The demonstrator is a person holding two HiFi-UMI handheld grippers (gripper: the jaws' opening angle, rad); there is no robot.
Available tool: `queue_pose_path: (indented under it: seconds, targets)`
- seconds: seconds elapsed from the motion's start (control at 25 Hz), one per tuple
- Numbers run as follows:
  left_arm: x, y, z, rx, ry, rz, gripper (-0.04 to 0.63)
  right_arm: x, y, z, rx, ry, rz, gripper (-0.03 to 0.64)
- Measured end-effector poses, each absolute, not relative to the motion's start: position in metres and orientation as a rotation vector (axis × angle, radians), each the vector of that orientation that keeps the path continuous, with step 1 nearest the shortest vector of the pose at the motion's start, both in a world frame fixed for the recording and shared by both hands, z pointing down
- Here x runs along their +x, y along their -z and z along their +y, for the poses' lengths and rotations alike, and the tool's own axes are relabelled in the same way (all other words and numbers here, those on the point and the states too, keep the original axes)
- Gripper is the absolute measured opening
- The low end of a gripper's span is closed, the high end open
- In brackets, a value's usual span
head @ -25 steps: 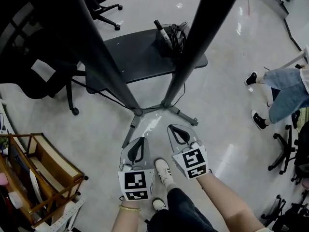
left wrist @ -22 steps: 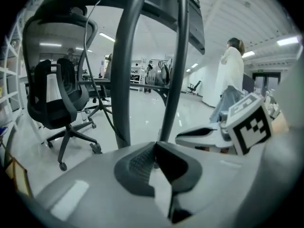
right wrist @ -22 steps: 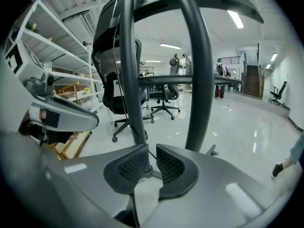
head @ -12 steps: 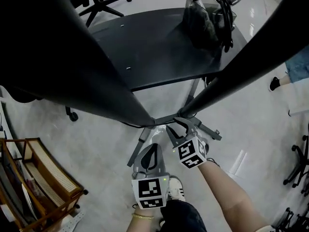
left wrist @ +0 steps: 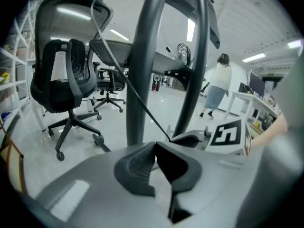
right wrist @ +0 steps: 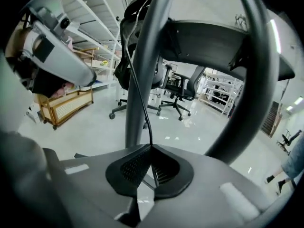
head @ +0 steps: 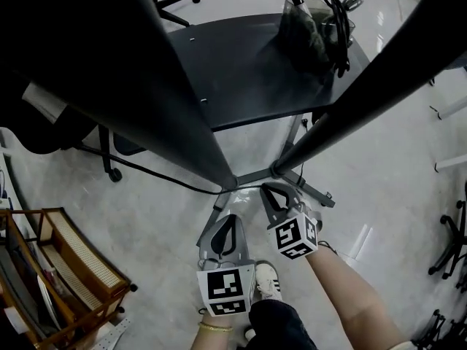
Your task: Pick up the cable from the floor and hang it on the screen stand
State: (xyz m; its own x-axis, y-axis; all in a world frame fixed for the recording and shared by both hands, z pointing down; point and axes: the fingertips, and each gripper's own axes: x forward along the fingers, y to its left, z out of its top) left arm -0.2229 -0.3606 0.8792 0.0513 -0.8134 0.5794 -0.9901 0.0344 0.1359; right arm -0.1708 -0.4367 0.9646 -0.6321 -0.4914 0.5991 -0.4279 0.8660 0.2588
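A thin black cable [head: 160, 179] trails over the floor from the left to the foot of the black screen stand [head: 182, 115]. My right gripper [head: 268, 188] sits at the stand's base joint, shut on that cable. In the right gripper view the cable [right wrist: 137, 89] rises straight out of the closed tips [right wrist: 151, 146]. My left gripper [head: 232, 217] hangs just behind and to the left, shut and holding nothing. In the left gripper view the cable [left wrist: 142, 103] slants down past the left post to the right gripper [left wrist: 190, 139].
The stand's dark shelf [head: 248, 71] carries a bag of coiled cables [head: 321, 28]. A wooden rack [head: 66, 261] stands at the lower left, and an office chair [left wrist: 66, 80] to the left. My shoe [head: 266, 283] is under the grippers. A person [left wrist: 218, 87] walks far off.
Over the second both grippers moved forward to the stand's base and the view closed in on the shelf. In the last half second they barely shifted.
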Motion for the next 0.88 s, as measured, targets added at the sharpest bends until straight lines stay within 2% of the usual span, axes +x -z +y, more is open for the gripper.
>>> queue_pose_path:
  seconds: [0.24, 0.56, 0.88]
  targets:
    - [-0.189, -0.778, -0.342, 1.901, -0.394, -1.772, 0.008, -0.126, -0.832, -0.423, 0.877, 0.142, -2.428, 0.005]
    - [-0.150, -0.555, -0.291, 2.046, -0.314, -1.749, 0.008, -0.051, -0.598, -0.393, 1.220, 0.137, -2.458, 0.005]
    - [-0.148, -0.374, -0.293, 2.174, -0.299, -1.833, 0.008, -0.038, -0.388, -0.378, 1.346, 0.072, -2.538, 0.005]
